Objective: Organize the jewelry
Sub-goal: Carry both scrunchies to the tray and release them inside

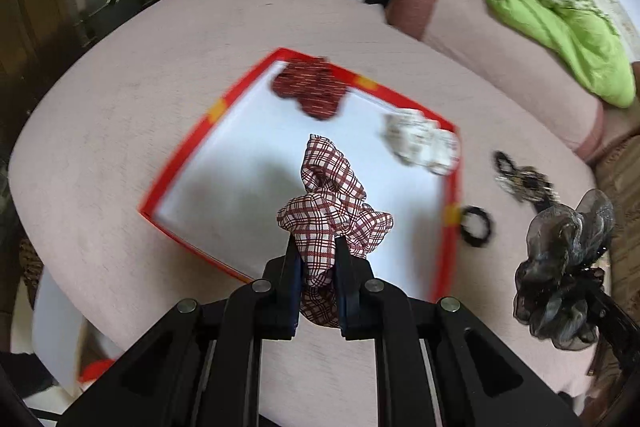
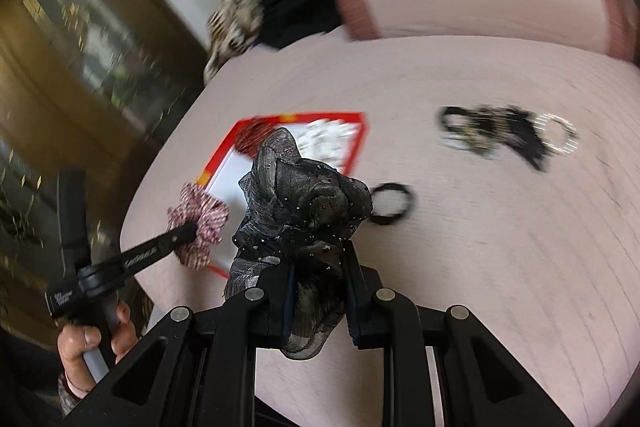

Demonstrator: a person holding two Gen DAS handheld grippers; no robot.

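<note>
Left gripper (image 1: 316,247): fingers closed onto the red-and-white plaid scrunchie (image 1: 334,203); fabric is bunched between the pads and spills out ahead of and below the tips.
Plaid scrunchie position: raised over the near part of the red box (image 1: 176,163), above its white floor; whether it touches the floor I cannot tell.
Right gripper (image 2: 316,259): fingers clamped on the grey sheer scrunchie (image 2: 304,203), narrow gap filled with fabric; the bulk of it billows out past the tips.
Grey sheer scrunchie position: held above the pink cushion (image 2: 480,267), near the box's right-hand edge; in the left wrist view it sits off to the right, outside the box.
Red box contents: a dark red patterned scrunchie (image 1: 310,89) at the far corner, partly over the rim; a white patterned scrunchie (image 1: 420,141) against the right wall.
Black hair tie (image 1: 476,227): flat on the cushion, just beside the right wall of the box, outside it.
Loose pile (image 2: 492,137): black and gold-toned hair accessories lying on the cushion, well apart from the box; blurred, single pieces not resolvable. A pale beaded ring (image 2: 558,133) lies at its right end.
Background: green cloth (image 1: 552,11) on the cushion at the far right.
Image quality: motion blur in both views.
</note>
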